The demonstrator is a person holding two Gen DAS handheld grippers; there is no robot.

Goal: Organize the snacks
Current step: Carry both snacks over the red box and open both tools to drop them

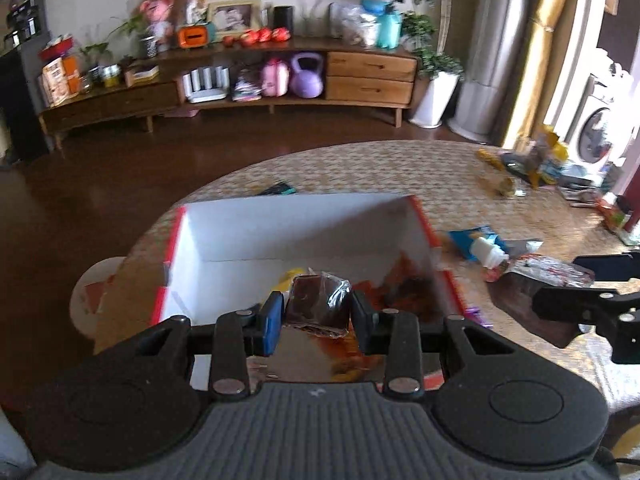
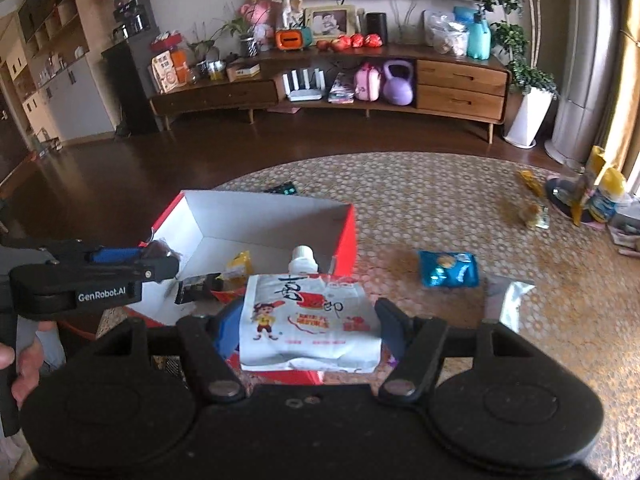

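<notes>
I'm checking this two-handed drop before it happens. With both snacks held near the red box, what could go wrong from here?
1. The left gripper and right gripper are close together near the red box; they might collide.
2. The white spout pouch overhangs the box's right wall, so released now it may catch the rim or land on the table.

The box's (image 1: 280,232) near wall is hidden behind the left gripper (image 1: 316,316). Packets (image 2: 592,196) at the table's far right edge are blurred, unreadable.
</notes>
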